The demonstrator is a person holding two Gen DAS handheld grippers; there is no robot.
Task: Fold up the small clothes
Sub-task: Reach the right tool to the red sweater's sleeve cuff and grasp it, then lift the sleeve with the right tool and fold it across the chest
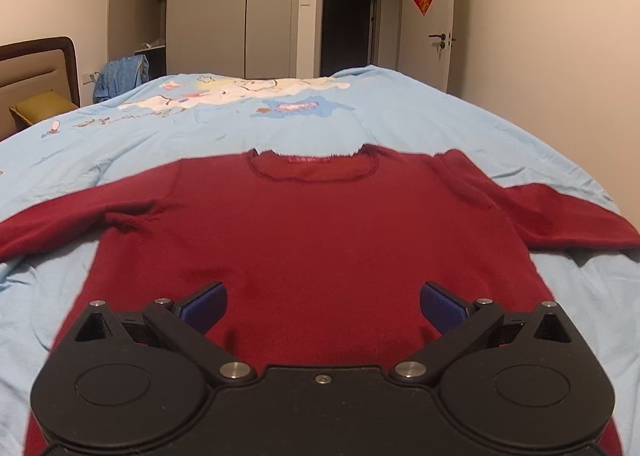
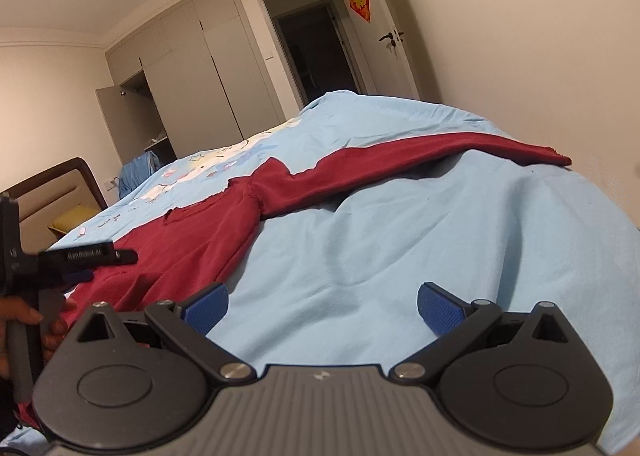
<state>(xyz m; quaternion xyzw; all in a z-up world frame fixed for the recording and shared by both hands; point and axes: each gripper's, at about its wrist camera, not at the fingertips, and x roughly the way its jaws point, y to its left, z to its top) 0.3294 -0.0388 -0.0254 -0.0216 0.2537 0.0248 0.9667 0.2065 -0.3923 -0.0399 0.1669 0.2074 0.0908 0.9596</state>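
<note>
Dark red knit sweater [image 1: 312,223] lies flat, front up, sleeves spread, on the light blue duvet [image 1: 420,123]. Left gripper [image 1: 323,306] hangs above the sweater's lower body, jaws spread, empty. Right gripper [image 2: 322,308] hangs above bare duvet beside the sweater, jaws spread, empty.

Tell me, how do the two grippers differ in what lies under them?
The left gripper is over the body of the red sweater, while the right gripper is over bare blue bedcover, beside the sweater. The left gripper's base is black and smooth; the right one's is grey and ribbed. Both stand open, holding nothing, with blue pads.
</note>
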